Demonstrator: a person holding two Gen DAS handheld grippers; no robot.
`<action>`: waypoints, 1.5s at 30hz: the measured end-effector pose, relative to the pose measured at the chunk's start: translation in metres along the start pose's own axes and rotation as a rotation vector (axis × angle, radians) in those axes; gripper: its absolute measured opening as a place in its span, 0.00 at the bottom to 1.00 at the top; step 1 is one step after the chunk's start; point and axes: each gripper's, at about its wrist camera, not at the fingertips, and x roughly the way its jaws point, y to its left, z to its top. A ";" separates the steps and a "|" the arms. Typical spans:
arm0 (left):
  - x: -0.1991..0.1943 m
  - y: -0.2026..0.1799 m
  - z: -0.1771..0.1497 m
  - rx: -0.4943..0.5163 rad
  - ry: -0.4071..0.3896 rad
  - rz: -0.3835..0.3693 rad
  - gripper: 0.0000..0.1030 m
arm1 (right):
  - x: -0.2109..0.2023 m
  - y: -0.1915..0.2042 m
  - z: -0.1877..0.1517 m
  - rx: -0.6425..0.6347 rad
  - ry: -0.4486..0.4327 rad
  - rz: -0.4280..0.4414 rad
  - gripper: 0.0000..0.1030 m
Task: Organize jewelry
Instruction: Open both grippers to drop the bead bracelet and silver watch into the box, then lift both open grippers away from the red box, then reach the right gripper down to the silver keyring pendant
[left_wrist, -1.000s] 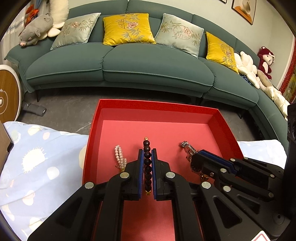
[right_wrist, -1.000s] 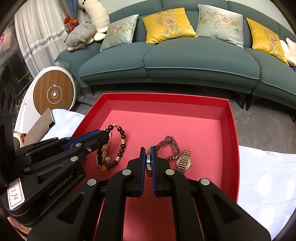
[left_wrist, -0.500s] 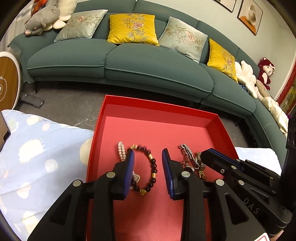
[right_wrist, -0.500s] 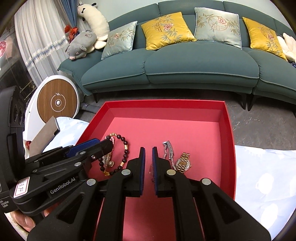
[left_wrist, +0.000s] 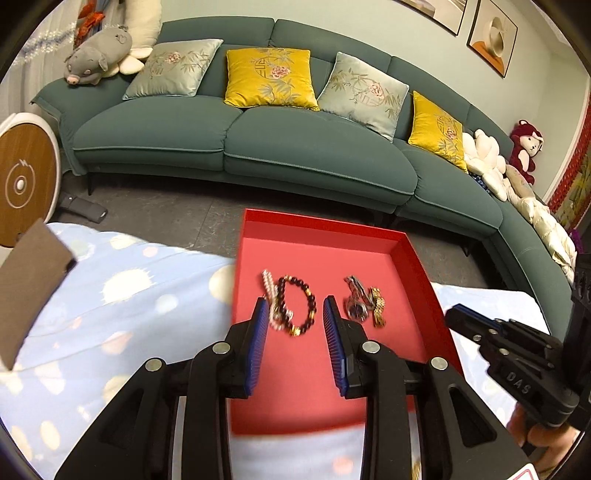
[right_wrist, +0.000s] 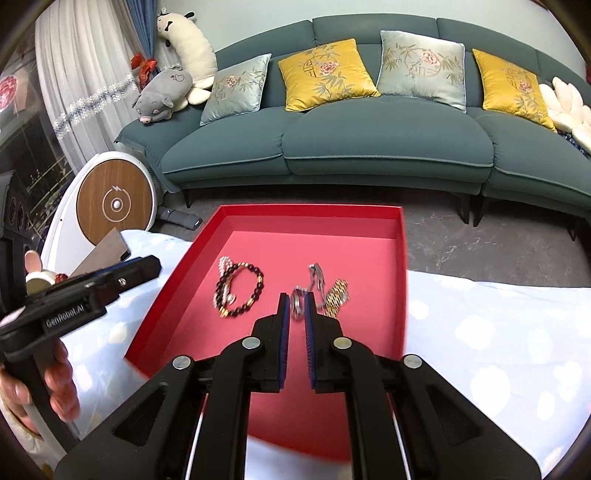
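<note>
A red tray (left_wrist: 421, 269) (right_wrist: 400, 258) lies on a blue spotted cloth. In it lie a dark bead bracelet (left_wrist: 299, 306) (right_wrist: 240, 291), a pearl bracelet (left_wrist: 269, 286) (right_wrist: 223, 264), a silver watch (left_wrist: 354, 302) (right_wrist: 314, 278) and a gold watch (left_wrist: 377, 308) (right_wrist: 335, 293). My left gripper (left_wrist: 293, 314) is open and empty, raised behind the bead bracelet. My right gripper (right_wrist: 295, 306) is slightly open and empty, raised behind the silver watch. Each gripper shows in the other view: the right one (left_wrist: 458, 317), the left one (right_wrist: 147, 264).
A green sofa (left_wrist: 295, 147) with yellow and grey cushions stands beyond the table. A round wood-faced device (right_wrist: 116, 203) stands at the left. A brown card (left_wrist: 29, 288) lies on the cloth (left_wrist: 129, 314) at the left.
My left gripper let go of the bead bracelet and opened wide. My right gripper released the silver watch and opened a little. Both have pulled back and up from the tray.
</note>
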 end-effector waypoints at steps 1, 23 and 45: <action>-0.012 -0.001 -0.004 0.007 0.004 0.007 0.28 | -0.013 0.002 -0.003 -0.008 0.004 -0.002 0.08; -0.085 0.010 -0.163 -0.113 0.171 0.063 0.28 | -0.101 0.082 -0.175 -0.027 0.198 0.067 0.19; -0.076 0.023 -0.170 -0.079 0.192 0.070 0.28 | -0.053 0.104 -0.192 -0.109 0.270 0.077 0.12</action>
